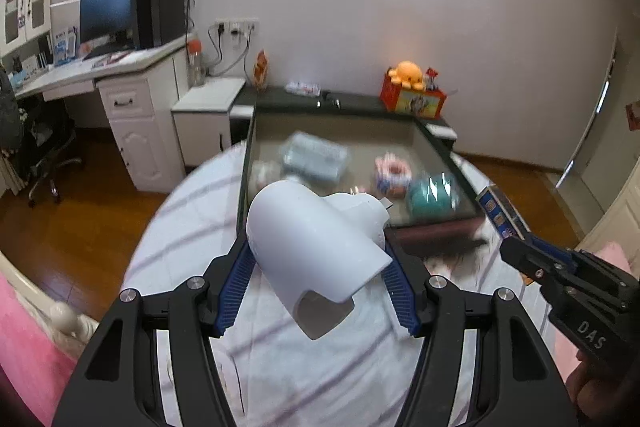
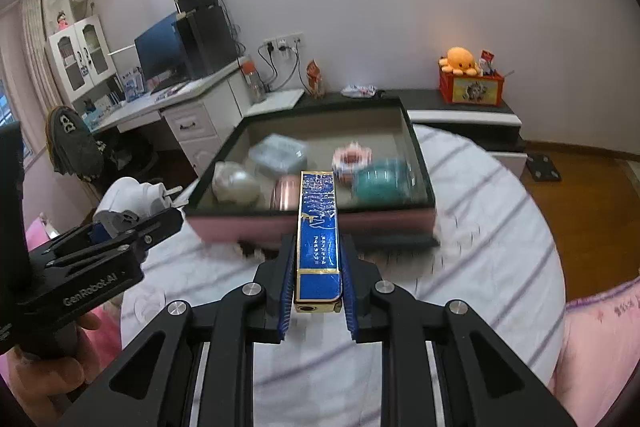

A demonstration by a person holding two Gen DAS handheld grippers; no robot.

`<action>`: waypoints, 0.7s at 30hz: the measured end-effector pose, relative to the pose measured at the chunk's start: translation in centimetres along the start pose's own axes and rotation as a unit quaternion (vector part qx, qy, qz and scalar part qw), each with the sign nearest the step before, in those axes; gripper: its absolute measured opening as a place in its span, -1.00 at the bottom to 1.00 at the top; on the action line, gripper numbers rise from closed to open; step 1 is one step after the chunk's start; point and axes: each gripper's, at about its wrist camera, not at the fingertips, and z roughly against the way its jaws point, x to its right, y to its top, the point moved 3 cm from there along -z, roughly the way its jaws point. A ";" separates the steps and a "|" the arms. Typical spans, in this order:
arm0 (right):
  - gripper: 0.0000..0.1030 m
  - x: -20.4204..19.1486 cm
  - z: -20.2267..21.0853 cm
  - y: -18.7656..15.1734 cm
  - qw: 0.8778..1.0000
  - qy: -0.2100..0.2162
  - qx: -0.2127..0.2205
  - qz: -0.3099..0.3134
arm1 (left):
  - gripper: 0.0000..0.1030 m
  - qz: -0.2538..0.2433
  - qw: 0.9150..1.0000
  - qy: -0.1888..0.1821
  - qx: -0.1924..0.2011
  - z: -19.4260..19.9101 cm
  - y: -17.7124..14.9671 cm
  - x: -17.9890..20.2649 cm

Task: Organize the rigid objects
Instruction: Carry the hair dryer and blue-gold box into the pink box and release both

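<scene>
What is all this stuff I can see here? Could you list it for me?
white plastic plug adapter: one, white, held in left gripper
blue and gold slim box: one, blue, held in right gripper
shallow dark tray: one, black with a pink front, on striped bedcover
teal round object: one, teal, in tray
orange plush octopus: one, orange, on red box
left gripper: one, black
right gripper: one, black

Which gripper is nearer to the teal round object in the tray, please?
Right. The right gripper hangs just beside the teal round object; the left gripper sits farther back and across.
</scene>
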 end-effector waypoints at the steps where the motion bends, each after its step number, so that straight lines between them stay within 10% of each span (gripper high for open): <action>1: -0.60 0.1 -0.3 0.7 1.000 -0.002 0.004 0.003 | 0.21 -0.001 1.000 0.001 0.006 -0.2 0.8 0.0; 21: -0.59 4.4 -14.7 9.3 0.999 -0.005 -0.048 -0.001 | 0.21 -0.014 0.998 -0.005 -0.058 -15.5 7.8 1.8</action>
